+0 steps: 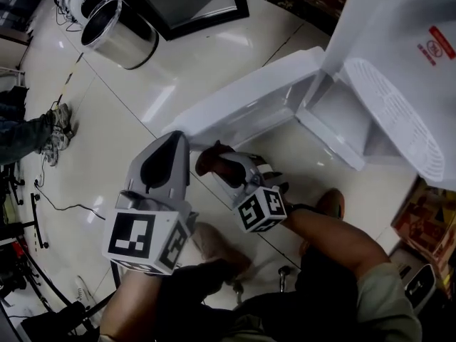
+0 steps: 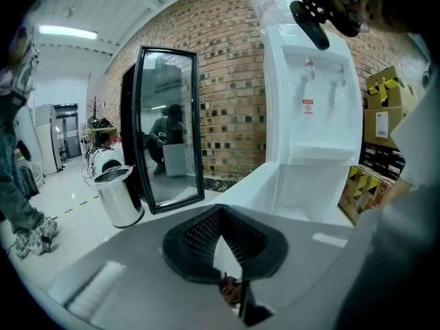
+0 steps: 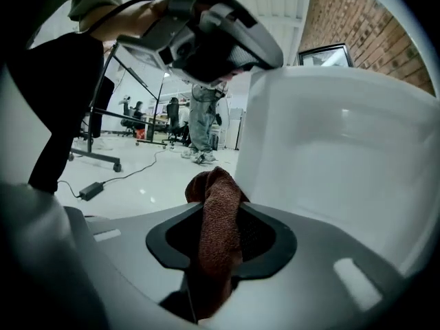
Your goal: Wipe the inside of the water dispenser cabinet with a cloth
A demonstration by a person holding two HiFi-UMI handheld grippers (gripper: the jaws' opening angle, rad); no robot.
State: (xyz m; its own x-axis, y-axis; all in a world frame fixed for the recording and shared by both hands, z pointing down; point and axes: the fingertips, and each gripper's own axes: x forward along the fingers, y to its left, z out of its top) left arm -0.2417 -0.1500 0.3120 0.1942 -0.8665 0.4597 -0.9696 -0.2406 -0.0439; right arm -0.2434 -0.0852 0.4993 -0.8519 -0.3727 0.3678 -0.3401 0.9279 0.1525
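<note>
Pinched by one fold in the right claw (image 3: pixel 221 246), with the left claw (image 2: pixel 225 256) clenched empty, the cloth (image 3: pixel 218 208) could be pulled loose against the cabinet door (image 3: pixel 337 157).

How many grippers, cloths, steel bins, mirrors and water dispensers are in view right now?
grippers: 2, the left gripper and the right gripper
brown cloth: 1
steel bin: 1
black-framed mirror: 1
water dispenser: 1
total: 6
</note>
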